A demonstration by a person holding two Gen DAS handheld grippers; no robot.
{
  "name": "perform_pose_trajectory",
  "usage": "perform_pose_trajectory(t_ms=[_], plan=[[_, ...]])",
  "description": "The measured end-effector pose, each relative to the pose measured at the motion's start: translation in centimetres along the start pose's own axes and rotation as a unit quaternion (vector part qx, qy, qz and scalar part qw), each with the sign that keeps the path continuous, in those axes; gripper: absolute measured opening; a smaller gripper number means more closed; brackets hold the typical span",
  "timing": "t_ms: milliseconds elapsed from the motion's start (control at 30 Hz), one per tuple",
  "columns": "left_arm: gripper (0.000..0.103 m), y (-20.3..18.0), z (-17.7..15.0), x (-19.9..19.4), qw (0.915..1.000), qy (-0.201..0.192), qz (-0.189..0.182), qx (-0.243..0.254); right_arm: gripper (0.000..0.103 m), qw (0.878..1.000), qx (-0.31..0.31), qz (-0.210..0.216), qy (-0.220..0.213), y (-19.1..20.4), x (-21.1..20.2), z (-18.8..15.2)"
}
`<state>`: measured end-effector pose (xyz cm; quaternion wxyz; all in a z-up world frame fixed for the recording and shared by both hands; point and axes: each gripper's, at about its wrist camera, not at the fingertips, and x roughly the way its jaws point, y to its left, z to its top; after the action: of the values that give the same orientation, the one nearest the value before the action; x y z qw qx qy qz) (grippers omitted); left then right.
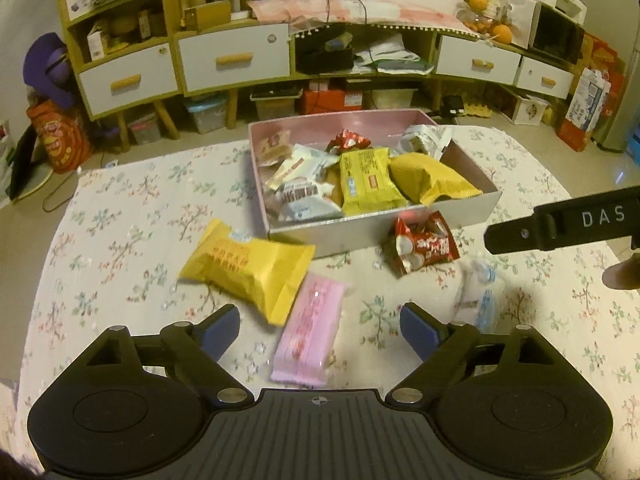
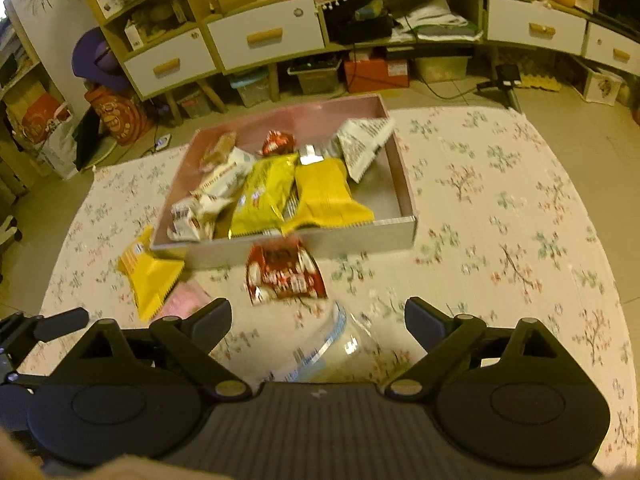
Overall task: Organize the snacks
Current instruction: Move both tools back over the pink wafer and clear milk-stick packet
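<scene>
On the flowered cloth of the table (image 1: 132, 216), going left to right, a yellow snack bag (image 1: 248, 266) lies at an angle, its right end resting over the top corner of a pink wrapped bar (image 1: 310, 332). Both sit just in front of the pink box (image 1: 384, 226), whose near wall stands between the loose packets and the snacks already inside. Within the box, white wrappers crowd the left side, a flat yellow packet (image 1: 368, 182) lies in the middle and a plumper yellow bag (image 1: 430, 180) lies to its right, with a small red packet (image 1: 348, 140) near the back. A red packet (image 1: 424, 246) rests against the box's front wall, right of centre. Just right of that, a clear wrapper with blue print (image 1: 480, 292) lies blurred on the cloth.

Left tongs (image 1: 320, 330) are released, spread wide above the pink bar and gripping nothing. Right tongs (image 2: 318, 330) are likewise spread and empty, hovering over the clear wrapper (image 2: 340, 344), with the red packet (image 2: 284, 274) directly ahead. Behind the table stands a long cabinet (image 1: 236, 60) with white drawers, storage boxes underneath.
</scene>
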<state>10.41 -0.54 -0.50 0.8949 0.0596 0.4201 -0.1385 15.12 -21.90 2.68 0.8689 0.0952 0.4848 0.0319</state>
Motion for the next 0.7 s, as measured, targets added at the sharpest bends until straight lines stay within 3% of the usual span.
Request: perform_pose_trajectory(t_ms=[367,567,700], plan=[[0.094,0.9,-3.1,0.1,0.9997,0.001,0.010,-0.022,0.094,1.000,0.010,-0.011,0.017,-0.6,0.6,-3.4],[0.094,0.8,-4.8,1.6,0.9996,0.003,0.025,0.013,0.094,0.999,0.034,-0.010,0.038,-0.8,1.3,-4.7],[0.094,0.8,-5.2,2.3,0.9995,-0.009,0.018,0.022,0.097,0.999,0.042,-0.007,0.024,-0.8,1.4,-4.4]])
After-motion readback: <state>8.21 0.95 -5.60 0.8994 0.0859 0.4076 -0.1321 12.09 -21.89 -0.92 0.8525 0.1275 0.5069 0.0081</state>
